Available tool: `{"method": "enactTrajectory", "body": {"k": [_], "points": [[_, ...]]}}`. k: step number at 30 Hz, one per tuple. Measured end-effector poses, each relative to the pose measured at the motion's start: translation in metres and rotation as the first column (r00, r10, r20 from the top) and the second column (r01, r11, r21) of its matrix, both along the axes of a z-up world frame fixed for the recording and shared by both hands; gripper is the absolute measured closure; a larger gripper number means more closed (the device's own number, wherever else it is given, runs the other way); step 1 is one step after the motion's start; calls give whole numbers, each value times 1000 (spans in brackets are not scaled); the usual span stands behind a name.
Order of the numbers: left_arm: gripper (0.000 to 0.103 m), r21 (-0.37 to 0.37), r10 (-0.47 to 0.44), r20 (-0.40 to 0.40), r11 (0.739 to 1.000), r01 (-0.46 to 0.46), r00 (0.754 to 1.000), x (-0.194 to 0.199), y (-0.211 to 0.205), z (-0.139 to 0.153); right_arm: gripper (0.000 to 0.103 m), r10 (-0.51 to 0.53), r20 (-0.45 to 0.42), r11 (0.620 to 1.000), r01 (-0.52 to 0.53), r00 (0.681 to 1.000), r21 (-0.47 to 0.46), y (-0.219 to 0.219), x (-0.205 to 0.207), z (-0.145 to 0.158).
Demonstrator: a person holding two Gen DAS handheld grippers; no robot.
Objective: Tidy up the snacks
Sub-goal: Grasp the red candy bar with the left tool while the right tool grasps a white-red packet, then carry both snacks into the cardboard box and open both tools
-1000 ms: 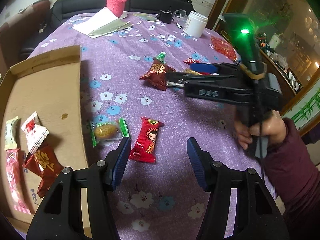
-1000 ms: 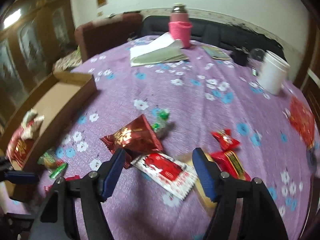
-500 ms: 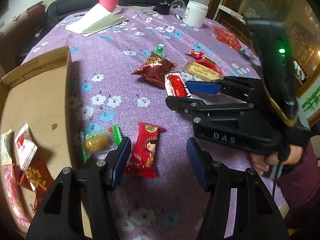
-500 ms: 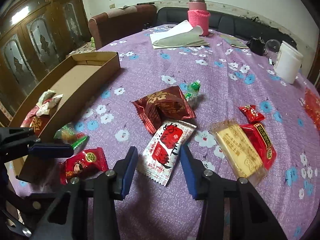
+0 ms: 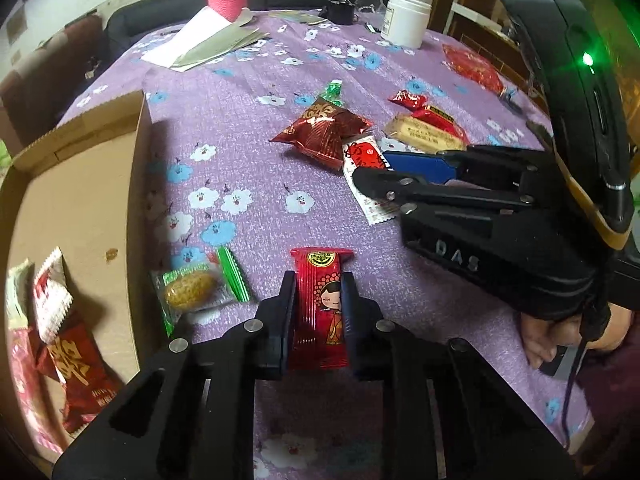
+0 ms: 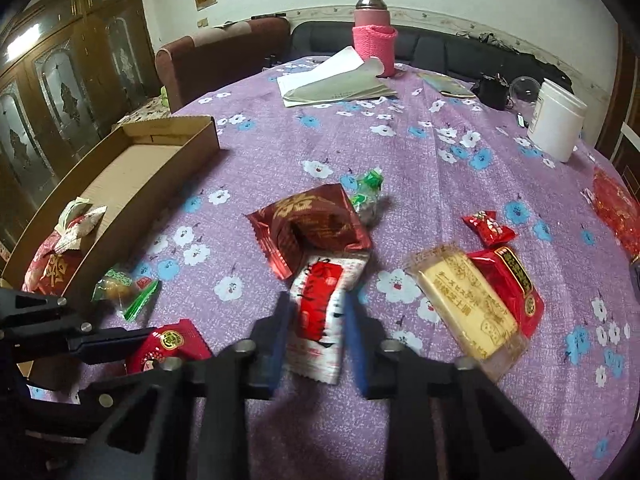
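The glossy red foil snack packet [image 5: 320, 304] lies on matt purple flowered cloth [image 5: 248, 152]; the brown box [image 5: 76, 216] looks like rough cardboard.

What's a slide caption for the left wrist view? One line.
Left gripper clamps the red cartoon-girl snack beside the cardboard box.

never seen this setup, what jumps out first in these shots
The left claw pinches a red snack with a cartoon girl, near the table's front edge. Just beyond, the right claw straddles a white-and-red packet. A cardboard box on the left already holds some snacks.
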State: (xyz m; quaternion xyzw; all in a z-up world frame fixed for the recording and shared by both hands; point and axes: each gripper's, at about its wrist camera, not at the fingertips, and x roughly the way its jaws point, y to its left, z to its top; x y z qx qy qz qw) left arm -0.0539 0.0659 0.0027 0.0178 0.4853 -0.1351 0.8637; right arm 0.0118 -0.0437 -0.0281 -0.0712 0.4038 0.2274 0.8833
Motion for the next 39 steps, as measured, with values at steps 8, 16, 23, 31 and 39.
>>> {"method": "enactTrajectory", "body": {"k": [8, 16, 23, 31, 39], "points": [[83, -108, 51, 6, 993, -50, 999, -16, 22, 12, 83, -6, -66, 995, 13, 998, 97, -21, -14, 1], [83, -211, 74, 44, 975, -63, 996, -39, 46, 31, 88, -28, -65, 989, 37, 997, 144, -41, -48, 13], [83, -286, 88, 41, 955, -73, 995, -49, 63, 33, 57, -95, -125, 985, 111, 988, 131, -42, -42, 6], [83, -310, 130, 49, 944, -109, 990, -58, 85, 35, 47, -193, -112, 979, 199, 975, 45, -10, -27, 2], [83, -343, 197, 62, 925, -165, 978, -66, 121, 38, 72, -187, -54, 982, 187, 981, 2, 1, -41, 1]]}}
